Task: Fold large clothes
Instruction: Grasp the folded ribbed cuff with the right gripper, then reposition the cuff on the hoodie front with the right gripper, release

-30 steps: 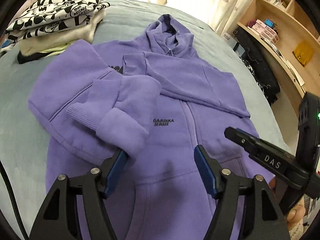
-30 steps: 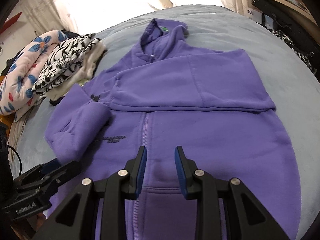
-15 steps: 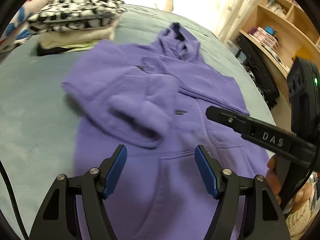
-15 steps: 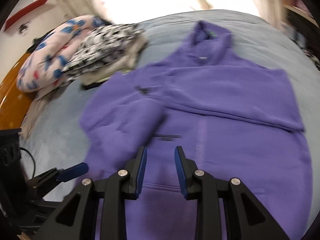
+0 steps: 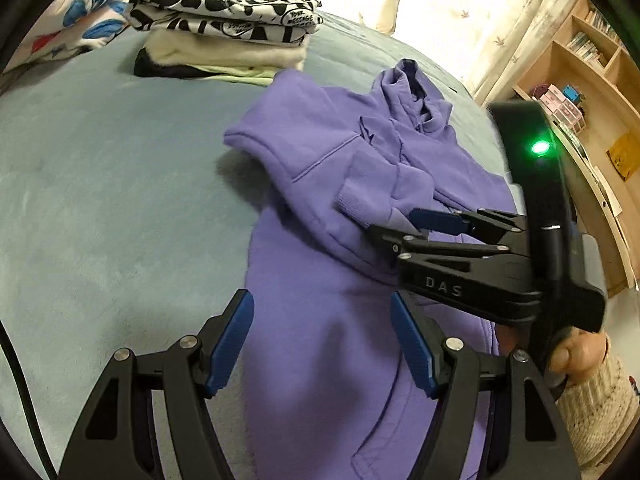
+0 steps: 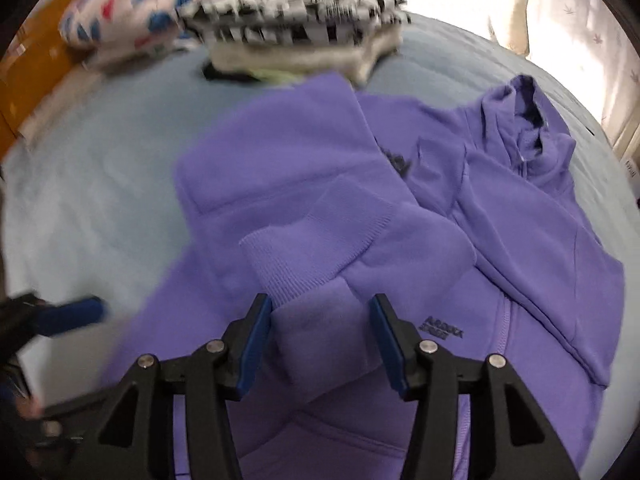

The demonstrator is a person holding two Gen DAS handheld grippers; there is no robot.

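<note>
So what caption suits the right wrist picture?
Right gripper fingers opening around the folded sleeve cuff of a purple hoodie.

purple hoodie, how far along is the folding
Done: the purple hoodie lies flat on the bed with both sleeves folded across the chest, beside a stack of folded clothes. In hand: the right tongs are opening around the ribbed sleeve cuff, not pinching it; the left tongs hover open over the lower body. Left: folding the body up and stacking it.
</note>
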